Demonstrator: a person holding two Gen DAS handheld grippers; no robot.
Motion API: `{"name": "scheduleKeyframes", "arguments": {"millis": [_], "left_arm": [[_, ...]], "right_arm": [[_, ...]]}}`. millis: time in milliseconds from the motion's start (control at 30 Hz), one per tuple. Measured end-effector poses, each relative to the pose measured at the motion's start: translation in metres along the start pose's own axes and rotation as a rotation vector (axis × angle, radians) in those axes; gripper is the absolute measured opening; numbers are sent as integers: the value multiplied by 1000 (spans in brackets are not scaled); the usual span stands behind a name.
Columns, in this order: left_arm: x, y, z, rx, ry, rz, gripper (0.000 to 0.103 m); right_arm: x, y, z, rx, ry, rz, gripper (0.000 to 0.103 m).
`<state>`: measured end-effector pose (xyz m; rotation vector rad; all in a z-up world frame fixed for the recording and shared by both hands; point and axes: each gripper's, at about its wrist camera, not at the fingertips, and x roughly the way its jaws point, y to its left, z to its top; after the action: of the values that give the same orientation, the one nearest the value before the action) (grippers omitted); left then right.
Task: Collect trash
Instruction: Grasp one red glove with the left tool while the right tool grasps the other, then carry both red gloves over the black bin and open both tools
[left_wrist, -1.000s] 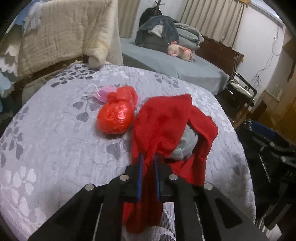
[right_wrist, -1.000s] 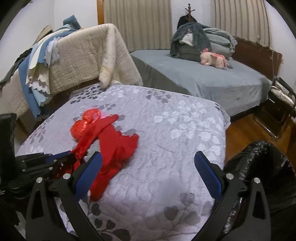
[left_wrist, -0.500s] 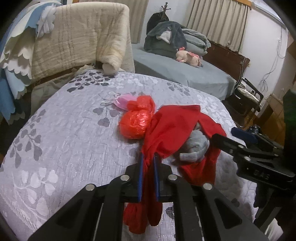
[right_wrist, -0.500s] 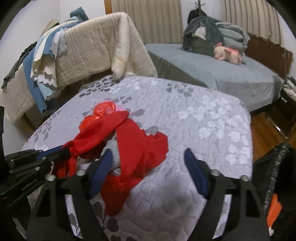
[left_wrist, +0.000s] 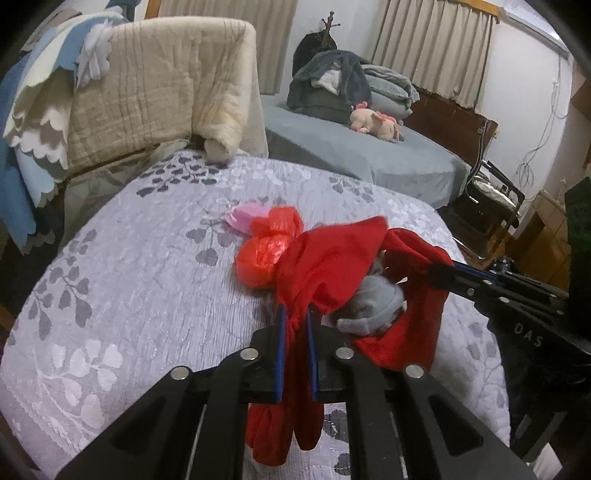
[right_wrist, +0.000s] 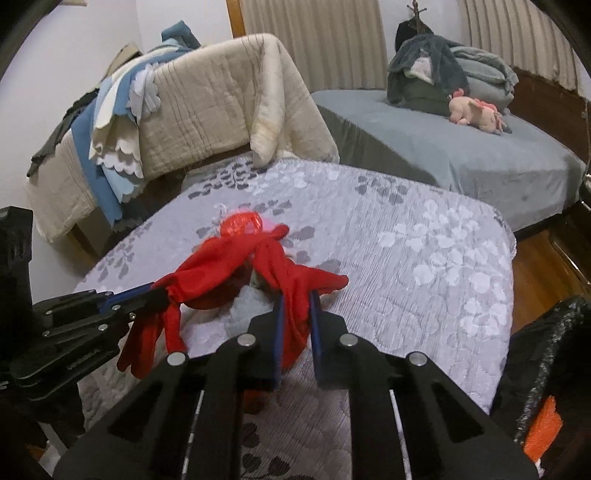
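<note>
Gripping red cloth (left_wrist: 332, 254) at 2 edges, left tongs (left_wrist: 295, 325) clamped, right tongs (right_wrist: 295, 310) just closed on it

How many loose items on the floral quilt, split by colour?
Red: 2, red cloth shut in both the left tool and the right tool, plus the tied red plastic bag.
Grey: 1, grey sock bundle cradled in the cloth.
Pink: 1, pink item behind the bag; too hidden to identify.
Total: 4

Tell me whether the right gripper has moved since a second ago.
Yes. The right gripper has moved left across the quilt, and its jaws have just closed on the red cloth.
</note>
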<state>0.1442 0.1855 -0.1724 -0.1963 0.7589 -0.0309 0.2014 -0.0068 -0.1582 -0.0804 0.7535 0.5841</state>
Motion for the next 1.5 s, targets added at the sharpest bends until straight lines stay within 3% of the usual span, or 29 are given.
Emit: {"name": "scheduleKeyframes", "arguments": {"millis": [767,1500], "left_arm": [[-68,-61,36,62,-152,-70,10],[-90,-146,33,169,-175,-198,10]], "right_arm": [[-94,-17,25,25,-142,-31,12],[-167,-63,0,93,-188,-152,12]]}}
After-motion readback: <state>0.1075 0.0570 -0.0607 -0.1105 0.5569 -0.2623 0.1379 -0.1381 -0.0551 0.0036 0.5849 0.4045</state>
